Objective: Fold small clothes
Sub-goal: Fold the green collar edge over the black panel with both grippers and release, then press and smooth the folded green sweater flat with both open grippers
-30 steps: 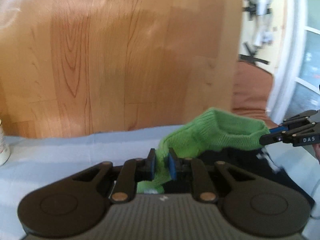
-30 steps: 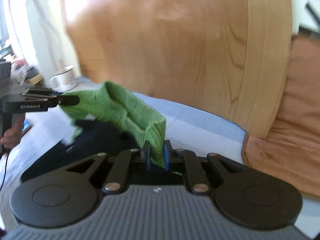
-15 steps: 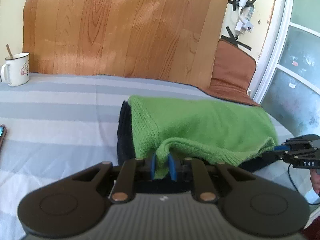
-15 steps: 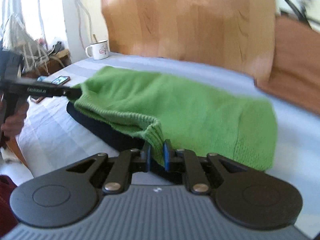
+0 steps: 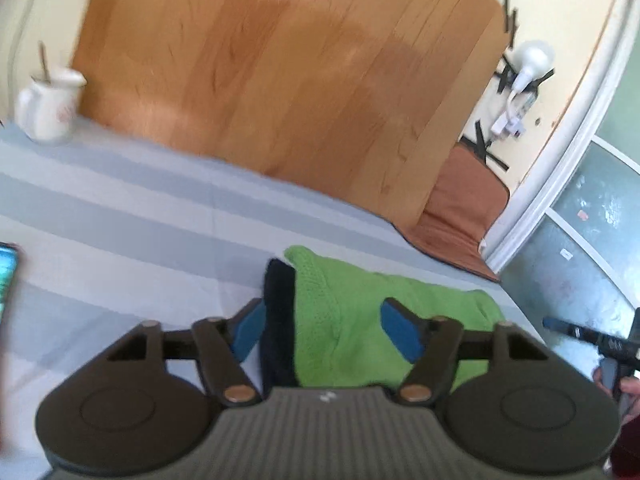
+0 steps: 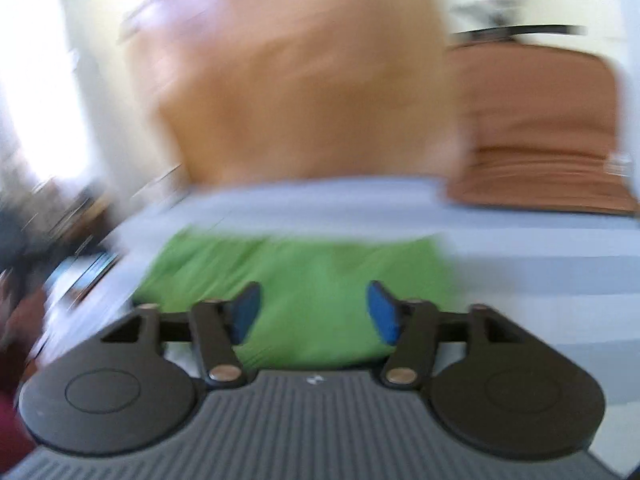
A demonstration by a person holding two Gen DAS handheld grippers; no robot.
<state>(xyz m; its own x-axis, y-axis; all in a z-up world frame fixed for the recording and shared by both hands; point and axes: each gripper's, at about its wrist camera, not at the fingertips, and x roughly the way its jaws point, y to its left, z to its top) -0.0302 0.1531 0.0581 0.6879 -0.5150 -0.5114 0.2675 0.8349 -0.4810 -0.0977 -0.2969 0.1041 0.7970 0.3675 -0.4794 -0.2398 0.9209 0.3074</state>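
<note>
I am spreading both claws, left [image 5: 326, 330] and right [image 6: 314, 312], gripping nothing, green knit [image 5: 360, 320] lying on dark garment [image 5: 278, 300].

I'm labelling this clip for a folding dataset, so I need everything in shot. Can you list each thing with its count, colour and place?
knit garment: one, green, lying on the bed in front of both grippers
dark garment: one, black, under the green one, its edge showing on the left
bedsheet: one, pale blue and grey stripes, covering the bed
wooden board: one, light brown, upright behind the bed
mug: one, white, far left on the bed, something sticking out of it
phone: one, lit screen, left edge of the bed
brown cushion: one, right of the board
left gripper: black with blue pads, jaws opening, off the cloth
right gripper: same colours, jaws opening, off the cloth
</note>
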